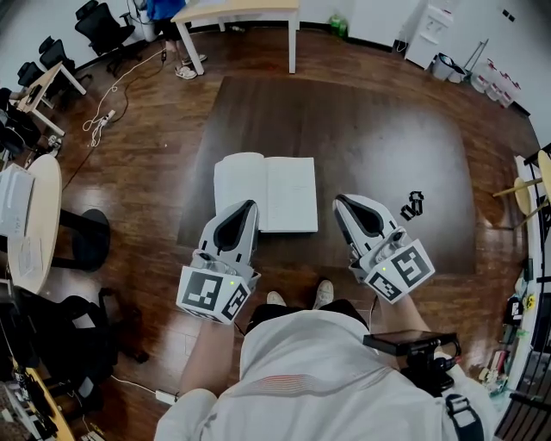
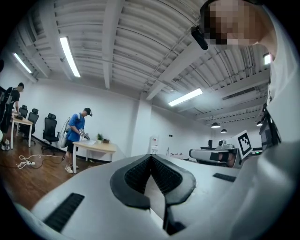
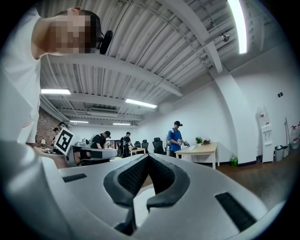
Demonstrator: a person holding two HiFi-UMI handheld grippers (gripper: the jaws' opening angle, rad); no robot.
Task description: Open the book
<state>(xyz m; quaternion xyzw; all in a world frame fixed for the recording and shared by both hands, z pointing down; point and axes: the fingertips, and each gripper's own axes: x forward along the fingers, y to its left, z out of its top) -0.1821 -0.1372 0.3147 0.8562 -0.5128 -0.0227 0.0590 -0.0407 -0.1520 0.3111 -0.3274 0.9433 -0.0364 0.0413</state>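
A white book lies open and flat near the front edge of the dark wooden table, both pages showing. My left gripper hovers over the book's lower left corner, its jaws closed tip to tip with nothing between them. To the right of the book, my right gripper is also shut and empty. In the left gripper view the left gripper has its dark pads meeting at a point. The right gripper looks the same in its own view. Both gripper cameras look out across the room, not at the book.
A small black object lies on the table right of the right gripper. A light wooden table stands beyond, where a person in blue works. Office chairs and a round table are at the left.
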